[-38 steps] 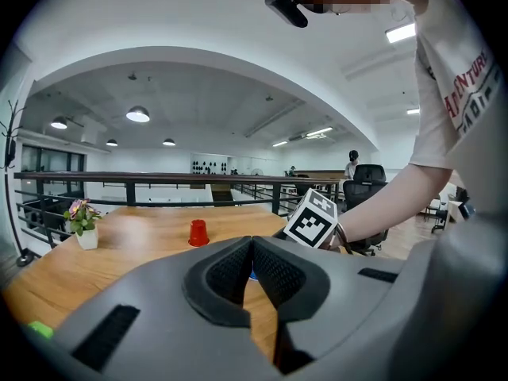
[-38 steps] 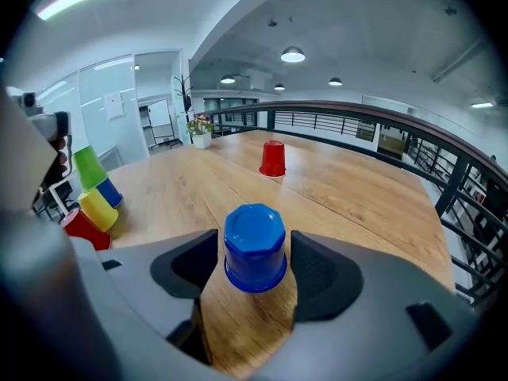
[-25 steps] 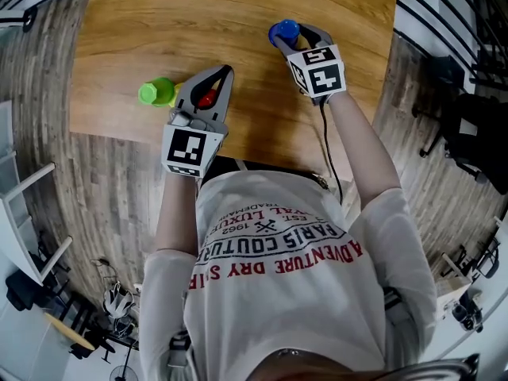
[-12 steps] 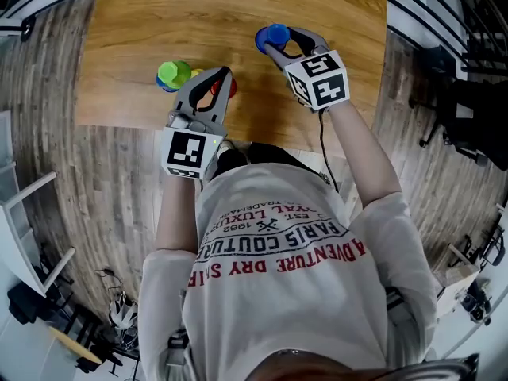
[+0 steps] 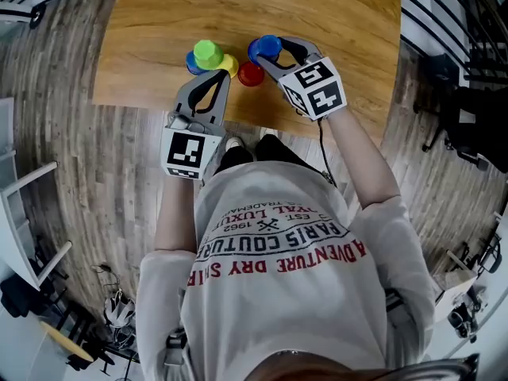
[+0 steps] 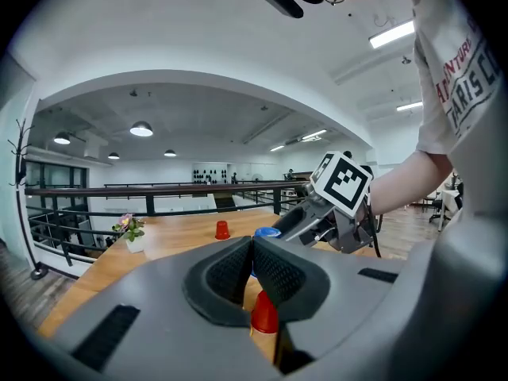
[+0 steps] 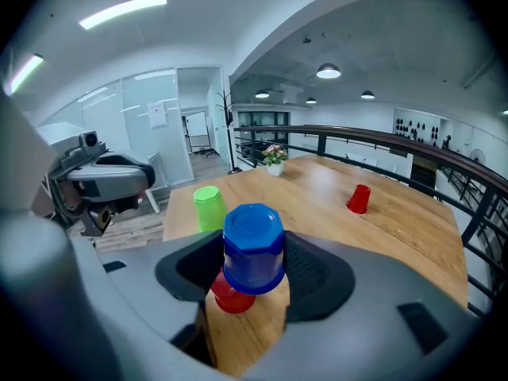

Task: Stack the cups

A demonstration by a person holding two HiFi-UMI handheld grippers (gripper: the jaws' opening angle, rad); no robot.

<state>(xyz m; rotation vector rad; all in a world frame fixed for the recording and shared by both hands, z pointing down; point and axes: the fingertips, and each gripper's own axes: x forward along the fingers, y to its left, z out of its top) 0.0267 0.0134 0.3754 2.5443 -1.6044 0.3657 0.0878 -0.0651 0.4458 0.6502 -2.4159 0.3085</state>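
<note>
Right gripper view shows the right hand-held gripper clamped on an upturned blue cup, with a red cup standing on the wooden bench just below it, a green cup near on the left and a second red cup well apart toward the far rail. The left hand-held gripper has its jaws closed together with nothing between them, hanging near the bench's front edge. From the head view, a yellow cup and a second blue cup sit tight against the green one.
</note>
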